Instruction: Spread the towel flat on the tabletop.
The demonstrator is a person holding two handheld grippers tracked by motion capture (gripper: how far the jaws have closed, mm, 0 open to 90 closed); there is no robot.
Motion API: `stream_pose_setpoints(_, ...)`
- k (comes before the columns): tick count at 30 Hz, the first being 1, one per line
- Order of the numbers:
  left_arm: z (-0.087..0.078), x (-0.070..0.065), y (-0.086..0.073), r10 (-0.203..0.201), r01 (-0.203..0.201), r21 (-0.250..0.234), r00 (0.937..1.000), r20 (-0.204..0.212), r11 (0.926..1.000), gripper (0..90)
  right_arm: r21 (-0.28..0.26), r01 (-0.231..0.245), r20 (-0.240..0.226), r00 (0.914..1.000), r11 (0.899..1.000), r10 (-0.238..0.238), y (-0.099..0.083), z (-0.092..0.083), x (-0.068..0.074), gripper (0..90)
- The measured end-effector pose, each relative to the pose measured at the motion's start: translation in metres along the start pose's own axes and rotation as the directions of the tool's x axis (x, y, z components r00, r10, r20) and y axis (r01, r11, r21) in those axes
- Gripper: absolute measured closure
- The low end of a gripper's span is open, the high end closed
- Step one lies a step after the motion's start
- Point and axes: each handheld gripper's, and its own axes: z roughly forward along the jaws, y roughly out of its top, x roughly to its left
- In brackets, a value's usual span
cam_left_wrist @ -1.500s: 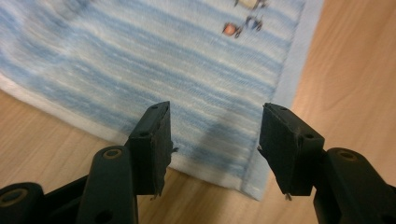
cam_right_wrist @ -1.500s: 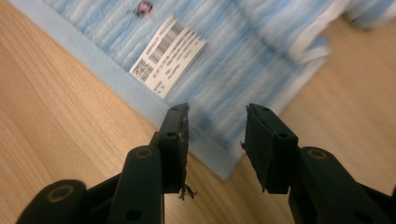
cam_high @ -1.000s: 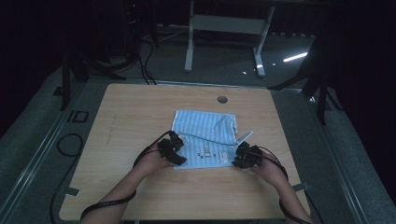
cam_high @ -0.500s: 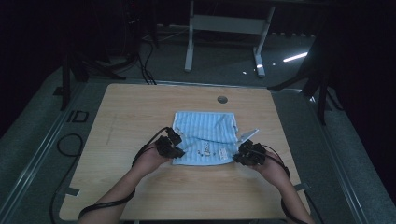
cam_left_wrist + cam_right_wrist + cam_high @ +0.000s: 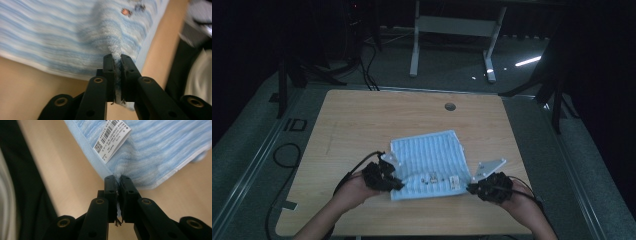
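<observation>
A wooden table (image 5: 362,130) with rounded corners is seen from above, standing on a dark grey floor (image 5: 257,150). A small round grommet hole (image 5: 450,106) is set near its far edge. Beyond the table, a pale metal frame (image 5: 452,30) on two feet is seen in the dim background.

On the near half of the table a blue-and-white striped towel (image 5: 429,160) is held by its two near corners. Its far part is spread over the wood, while the near edge is raised slightly between the grippers.

The left gripper (image 5: 384,176) is clamped on the towel's near left corner; in the left gripper view the terry cloth is pinched between the jaws (image 5: 117,65), which have just been closing, with cloth bunched up above them. The right gripper (image 5: 484,186) is clamped on the near right corner; in the right gripper view the pale blue hem is caught between the jaws (image 5: 118,185), which have just been closing.

A white label (image 5: 112,138) printed with a barcode is sewn at the hem, just beside the right gripper's hold
</observation>
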Motion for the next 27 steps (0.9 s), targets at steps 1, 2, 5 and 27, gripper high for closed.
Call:
stream_pose_setpoints(1,0.006,-0.004,-0.006,-0.003,0.003,0.011,0.9999,0.016,0.9999,80.4,0.009,0.001,-0.015,0.9999,1.000,0.000,-0.005,0.003,0.005,84.8)
stream_pose_setpoints(2,0.011,-0.006,-0.011,-0.012,0.011,0.026,0.9991,0.040,0.9996,79.9,0.022,-0.005,-0.031,0.9995,1.000,0.005,-0.009,0.006,0.009,83.9)
stream_pose_setpoints(5,0.022,-0.010,-0.024,-0.025,0.021,0.072,0.9977,0.062,0.9972,61.6,0.060,-0.004,-0.072,0.9974,0.998,0.008,-0.020,0.014,0.017,75.1)
stream_pose_setpoints(27,0.034,0.118,0.000,-0.242,0.267,0.056,0.9298,-0.277,0.9620,46.7,0.078,-0.184,0.113,0.9781,0.980,0.175,0.032,0.068,-0.103,49.7)
